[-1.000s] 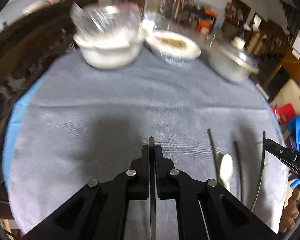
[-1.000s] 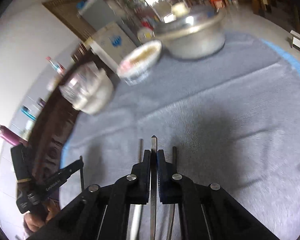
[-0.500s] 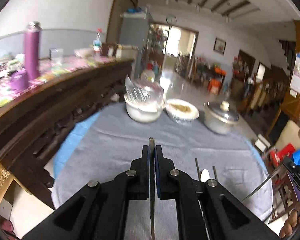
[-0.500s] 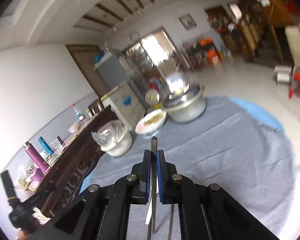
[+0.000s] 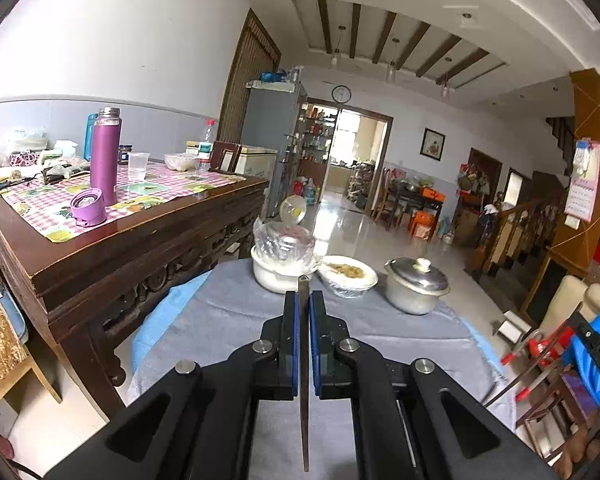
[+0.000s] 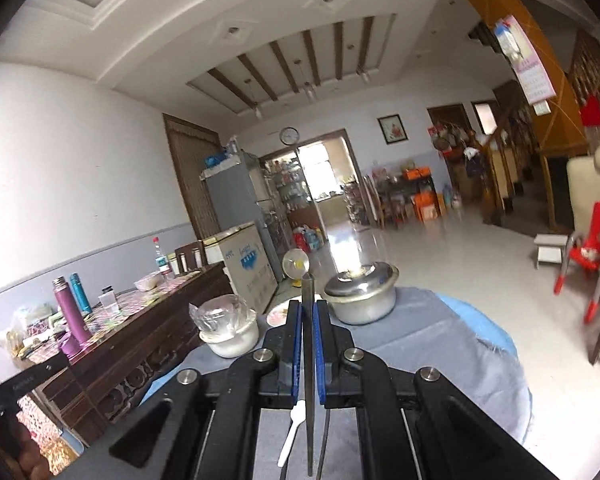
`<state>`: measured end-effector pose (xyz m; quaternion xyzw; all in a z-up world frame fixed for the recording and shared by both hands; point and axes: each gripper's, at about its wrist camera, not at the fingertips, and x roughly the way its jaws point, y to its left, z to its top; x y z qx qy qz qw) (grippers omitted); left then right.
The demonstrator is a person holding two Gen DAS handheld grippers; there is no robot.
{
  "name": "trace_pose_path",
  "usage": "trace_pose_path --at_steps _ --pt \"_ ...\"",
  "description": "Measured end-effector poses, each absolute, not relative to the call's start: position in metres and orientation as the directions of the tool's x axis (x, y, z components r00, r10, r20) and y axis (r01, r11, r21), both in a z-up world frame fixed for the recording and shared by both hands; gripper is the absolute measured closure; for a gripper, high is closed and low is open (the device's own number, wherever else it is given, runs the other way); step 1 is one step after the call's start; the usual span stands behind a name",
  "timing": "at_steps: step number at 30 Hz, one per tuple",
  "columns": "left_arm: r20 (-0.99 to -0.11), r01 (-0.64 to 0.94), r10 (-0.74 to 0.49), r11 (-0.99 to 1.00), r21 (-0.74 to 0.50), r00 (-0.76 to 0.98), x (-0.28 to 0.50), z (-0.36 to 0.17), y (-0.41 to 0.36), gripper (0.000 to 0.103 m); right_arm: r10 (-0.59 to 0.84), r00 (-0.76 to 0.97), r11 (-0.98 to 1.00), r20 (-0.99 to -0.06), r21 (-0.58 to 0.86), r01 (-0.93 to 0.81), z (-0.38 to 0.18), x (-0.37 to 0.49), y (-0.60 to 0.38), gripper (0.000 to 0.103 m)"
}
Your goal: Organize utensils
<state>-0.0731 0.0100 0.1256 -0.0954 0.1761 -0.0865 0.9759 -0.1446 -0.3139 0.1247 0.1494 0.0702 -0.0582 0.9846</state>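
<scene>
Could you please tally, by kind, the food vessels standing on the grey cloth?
bowl: 1
dish: 1
pot: 1
Total: 3

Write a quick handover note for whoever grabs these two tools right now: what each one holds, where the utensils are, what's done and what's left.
Left tool: shut on a thin metal utensil, lifted above the grey cloth.
Right tool: shut on a second thin metal utensil, also raised.
On the cloth below the right tool: a white spoon and a dark utensil.
At the cloth's far side: covered white bowl, food plate, lidded pot.
Done: two utensils picked up.
Left: set both down, then sort the ones on the cloth. No holder is visible.
</scene>
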Motion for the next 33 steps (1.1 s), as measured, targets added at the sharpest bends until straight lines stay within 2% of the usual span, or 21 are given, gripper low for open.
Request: trace_pose_path --at_steps 7,17,24,33 --pt "-0.303 0.186 -0.253 0.954 -0.234 0.919 -0.096 0.146 0.012 0.098 -0.034 0.993 0.967 -0.11 0.247 0.061 0.15 -0.169 -0.297 0.096" --pt "-0.248 0.261 -0.344 0.913 -0.313 0.906 -0.122 0.171 0.019 0.098 0.085 0.995 0.962 -0.056 0.265 -0.068 0.167 -0.192 -0.277 0.096" --pt "-0.263 0.302 -0.392 0.896 -0.325 0.882 -0.124 0.162 0.003 0.098 0.142 0.983 0.965 -0.115 0.239 -0.111 0.152 -0.186 -0.253 0.096" --pt "-0.35 0.31 -0.404 0.904 -0.295 0.845 -0.114 0.13 -0.021 0.098 0.182 0.95 0.968 -0.254 0.218 -0.127 0.118 -0.169 -0.242 0.096"
